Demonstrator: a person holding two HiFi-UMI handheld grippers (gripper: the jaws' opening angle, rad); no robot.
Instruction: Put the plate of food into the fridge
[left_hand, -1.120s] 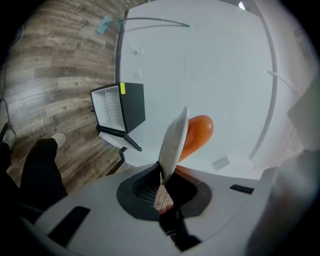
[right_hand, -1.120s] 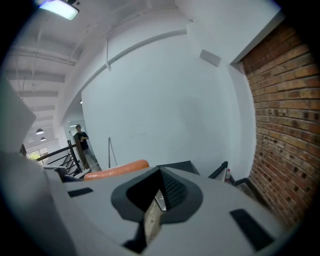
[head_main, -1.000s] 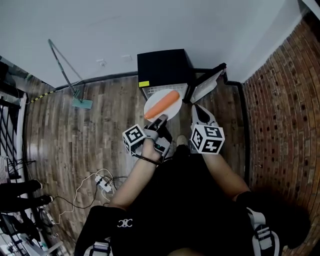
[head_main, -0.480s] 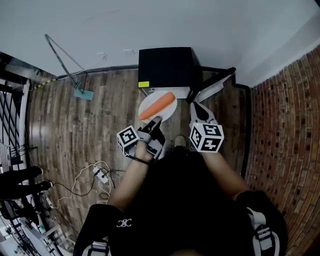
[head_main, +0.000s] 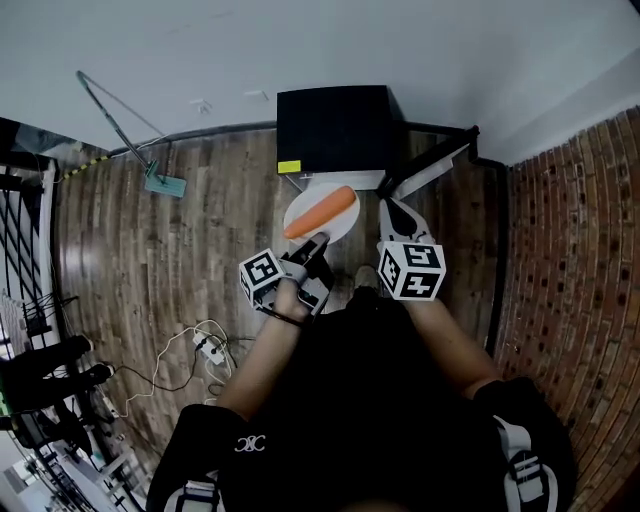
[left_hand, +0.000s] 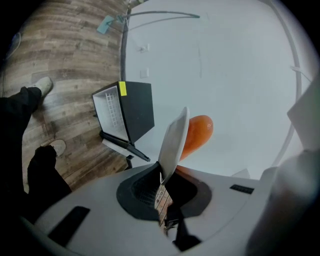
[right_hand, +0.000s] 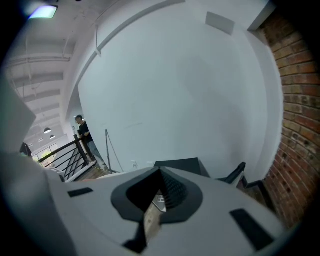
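A white plate (head_main: 322, 214) with an orange carrot (head_main: 322, 211) on it hangs level just in front of the small black fridge (head_main: 335, 125). The fridge door (head_main: 432, 168) stands swung open to the right. My left gripper (head_main: 318, 242) is shut on the plate's near rim. In the left gripper view the plate (left_hand: 175, 140) shows edge-on between the jaws of the left gripper (left_hand: 162, 187), with the carrot (left_hand: 197, 132) behind it and the fridge (left_hand: 131, 107) to the left. My right gripper (head_main: 393, 213) is shut and holds nothing, beside the plate and below the door.
A mop (head_main: 160, 186) leans on the white wall at the left. A power strip (head_main: 208, 350) with cables lies on the wood floor. A brick wall (head_main: 570, 250) closes the right side. A person (right_hand: 82, 132) stands by a black railing (right_hand: 70, 155) far off.
The head camera has shifted a little. The plate and both grippers stay in about the same place in front of the open fridge.
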